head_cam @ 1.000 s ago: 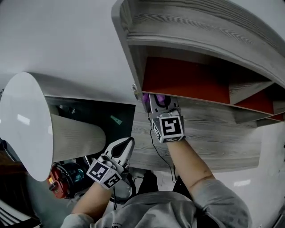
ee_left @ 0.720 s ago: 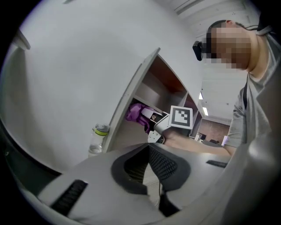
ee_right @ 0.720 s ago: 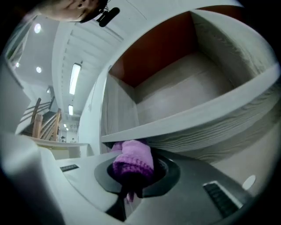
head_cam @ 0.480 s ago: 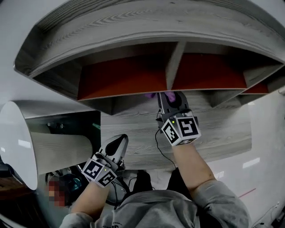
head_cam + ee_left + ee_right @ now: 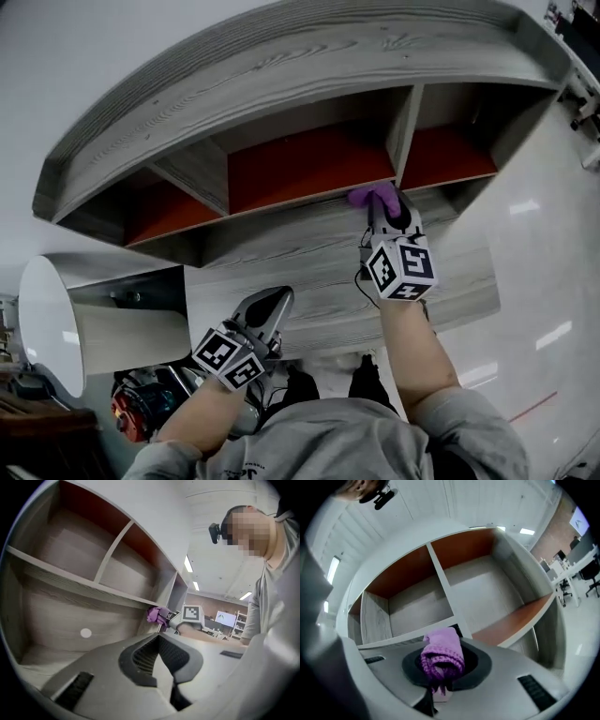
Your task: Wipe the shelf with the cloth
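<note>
Nearest the camera, two forearms in grey sleeves (image 5: 328, 441) reach up from the bottom of the head view. The left gripper (image 5: 272, 302) is held low, under the shelf's broad lower board. Its marker cube (image 5: 228, 356) faces the camera. In the left gripper view its tongs (image 5: 159, 658) are pressed together with nothing between them.

Higher and to the right, the right gripper (image 5: 389, 214) is raised to the front edge of the shelf (image 5: 281, 75). The gripper's marker cube (image 5: 401, 268) sits just above the wrist. Its tongs (image 5: 440, 681) are clamped on the purple cloth (image 5: 442, 656), which is bunched into a rolled wad that bulges out past the tips.

In the head view the cloth (image 5: 367, 196) sits at the lip of the shelf board, right under the upright divider (image 5: 405, 131) between the middle and right compartments. It looks to be touching that edge, though the angle is too steep to be sure. The left gripper view shows the same purple wad (image 5: 156, 615) at the board's front edge.

Beyond the cloth, the grey wood-grain compartments run back to red-orange rear panels (image 5: 305, 164). Off to the lower left is a white, round-ended panel (image 5: 47, 319).
</note>
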Demonstrator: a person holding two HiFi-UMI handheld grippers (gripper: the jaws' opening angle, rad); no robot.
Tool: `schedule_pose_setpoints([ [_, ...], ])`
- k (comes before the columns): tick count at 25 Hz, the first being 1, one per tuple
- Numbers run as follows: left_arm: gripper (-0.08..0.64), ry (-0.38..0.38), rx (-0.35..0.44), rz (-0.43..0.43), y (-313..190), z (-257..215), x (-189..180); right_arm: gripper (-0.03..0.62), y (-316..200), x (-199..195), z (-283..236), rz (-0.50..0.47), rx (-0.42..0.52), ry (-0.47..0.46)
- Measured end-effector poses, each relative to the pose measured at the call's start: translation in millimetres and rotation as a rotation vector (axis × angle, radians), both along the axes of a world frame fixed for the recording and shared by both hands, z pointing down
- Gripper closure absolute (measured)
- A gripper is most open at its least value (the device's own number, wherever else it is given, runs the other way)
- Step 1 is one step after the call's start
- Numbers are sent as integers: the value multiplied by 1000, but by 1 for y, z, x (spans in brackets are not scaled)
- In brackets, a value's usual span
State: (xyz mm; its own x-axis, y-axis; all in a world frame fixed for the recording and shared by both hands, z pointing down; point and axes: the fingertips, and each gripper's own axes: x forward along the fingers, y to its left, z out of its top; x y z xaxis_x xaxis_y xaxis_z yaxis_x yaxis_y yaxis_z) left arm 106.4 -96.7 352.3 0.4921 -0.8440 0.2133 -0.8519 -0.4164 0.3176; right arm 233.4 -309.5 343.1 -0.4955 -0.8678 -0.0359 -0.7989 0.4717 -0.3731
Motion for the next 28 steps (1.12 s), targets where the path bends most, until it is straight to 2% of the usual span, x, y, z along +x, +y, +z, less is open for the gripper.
schedule_pose_setpoints([
  [3,541,-26,7,-25,8,-13,-6,534,0,3,2,0,-59,-64],
  [6,541,-46,23,-63,23,-24,-30,534,-1,3,3,17,-97,-104],
  [10,541,-48,54,-121,53,-37,-80,532,3,-7,6,14,-121,-54],
  [12,541,-34,75,-149,70,-48,-114,531,15,-22,9,-36,-153,-2],
  [15,541,-22,119,-179,94,-76,-167,531,55,-52,0,-168,-198,68],
  [19,541,-47,184,-160,118,-122,-213,531,123,-90,-57,-370,-164,122],
  [23,541,-38,210,-137,134,-153,-226,531,180,-100,-101,-476,-159,125],
  [28,541,-35,250,-137,134,-179,-203,531,214,-86,-118,-529,-151,59],
])
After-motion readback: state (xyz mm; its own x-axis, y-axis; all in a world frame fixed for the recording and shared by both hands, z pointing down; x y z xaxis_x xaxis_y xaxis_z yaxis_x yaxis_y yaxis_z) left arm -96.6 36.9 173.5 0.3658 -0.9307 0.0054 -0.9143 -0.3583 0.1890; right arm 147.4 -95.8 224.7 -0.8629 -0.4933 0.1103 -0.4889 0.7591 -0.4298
